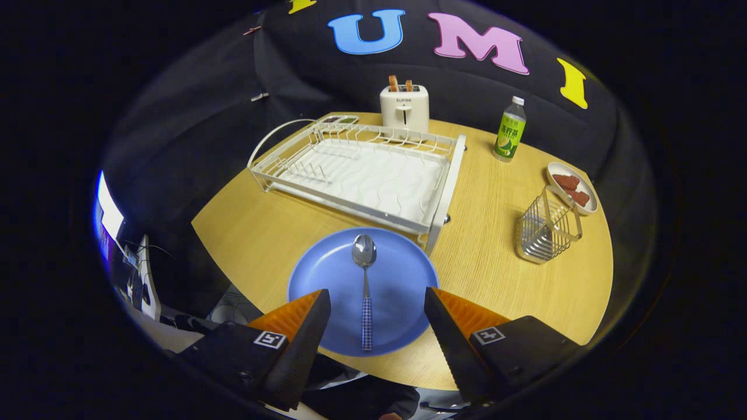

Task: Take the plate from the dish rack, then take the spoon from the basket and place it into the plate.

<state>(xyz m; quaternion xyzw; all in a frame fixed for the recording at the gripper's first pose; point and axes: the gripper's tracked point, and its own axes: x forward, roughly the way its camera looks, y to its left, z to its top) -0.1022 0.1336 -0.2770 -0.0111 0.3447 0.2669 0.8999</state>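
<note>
A blue plate [332, 280] lies flat on the wooden table, just in front of the white dish rack [362, 175]. On the plate rests a spoon [365, 274], its bowl pointing toward the rack and its checked handle toward me. My gripper [376, 297] hovers above the near side of the plate, open, with the spoon's handle seen between the two fingers and touched by neither. The wire basket [547, 228] stands to the right, beyond the right finger, with nothing seen inside.
A white toaster [404, 107] with toast stands behind the rack. A green-labelled bottle [509, 130] stands at the back right. A small oval dish [573, 188] with reddish pieces sits behind the basket. The table's [257, 233] curved edge runs close on the left and front.
</note>
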